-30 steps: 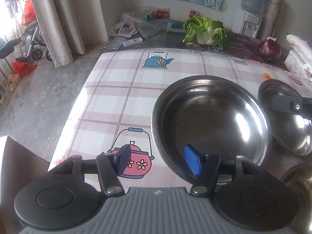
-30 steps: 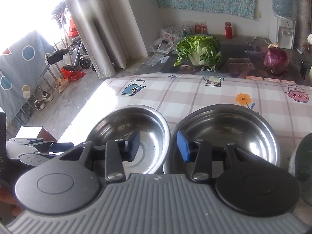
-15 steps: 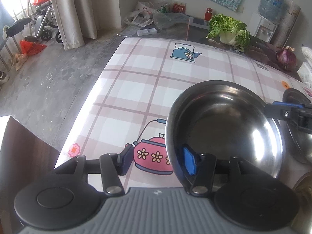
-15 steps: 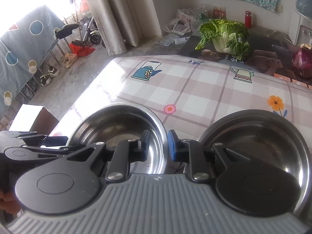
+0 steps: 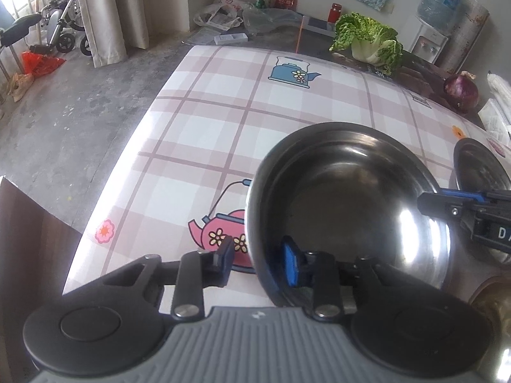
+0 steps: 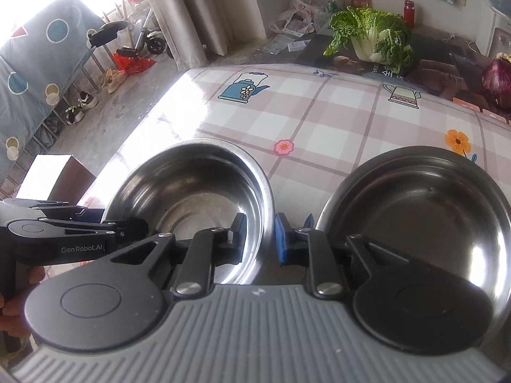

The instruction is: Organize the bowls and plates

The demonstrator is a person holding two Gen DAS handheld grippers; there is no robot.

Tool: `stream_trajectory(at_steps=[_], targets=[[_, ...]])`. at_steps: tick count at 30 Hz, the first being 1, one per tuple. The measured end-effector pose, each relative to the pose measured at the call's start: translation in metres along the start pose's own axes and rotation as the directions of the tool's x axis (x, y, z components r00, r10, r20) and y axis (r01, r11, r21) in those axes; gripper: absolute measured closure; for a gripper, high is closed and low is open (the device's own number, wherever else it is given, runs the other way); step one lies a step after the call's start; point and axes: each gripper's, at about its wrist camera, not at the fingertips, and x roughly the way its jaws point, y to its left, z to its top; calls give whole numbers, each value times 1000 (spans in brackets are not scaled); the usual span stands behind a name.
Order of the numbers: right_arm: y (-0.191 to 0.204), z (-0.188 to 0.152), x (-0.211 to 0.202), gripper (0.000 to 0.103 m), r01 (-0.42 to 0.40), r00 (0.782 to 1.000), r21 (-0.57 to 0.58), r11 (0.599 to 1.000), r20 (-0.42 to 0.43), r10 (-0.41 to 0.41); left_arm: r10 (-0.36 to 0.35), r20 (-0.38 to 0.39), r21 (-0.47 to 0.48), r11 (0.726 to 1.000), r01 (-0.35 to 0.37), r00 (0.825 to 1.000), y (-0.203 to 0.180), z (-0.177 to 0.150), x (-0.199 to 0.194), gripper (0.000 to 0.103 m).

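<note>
Two steel bowls sit side by side on the checked tablecloth (image 5: 223,111). The nearer bowl (image 5: 351,198) (image 6: 198,185) has a gripper on each side. My left gripper (image 5: 258,255) straddles its left rim, one pad outside and one inside. Its jaws are closing, with a thin gap still showing at the outer pad (image 5: 228,252). My right gripper (image 6: 260,233) is shut on the bowl's right rim and shows as a black finger (image 5: 447,204) in the left wrist view. The second bowl (image 6: 415,217) (image 5: 479,172) lies untouched to the right.
A cabbage (image 6: 370,38) and a red onion (image 6: 498,83) lie on a dark surface beyond the cloth. The table's left edge drops to a concrete floor, with a brown box (image 5: 28,223) beside it. A brass-coloured object (image 5: 491,296) sits at the near right.
The left jaws have narrowed around the bowl's left rim. The right gripper slid over to the same bowl's right rim and shut on it.
</note>
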Motion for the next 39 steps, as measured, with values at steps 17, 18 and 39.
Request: stream_trajectory(at_steps=[17, 18, 39], targets=[[12, 7, -18, 89, -2, 999, 16, 1000, 34, 2, 14, 39, -28, 1000, -13, 999, -3, 11, -23, 71], [12, 8, -20, 89, -2, 999, 17, 1000, 38, 2, 13, 44, -27, 1000, -12, 999, -4, 12, -26, 71], [-50, -10, -120, 88, 34, 987, 151, 988, 149, -57, -29, 102, 109, 994, 18, 994, -109, 25, -72, 71]])
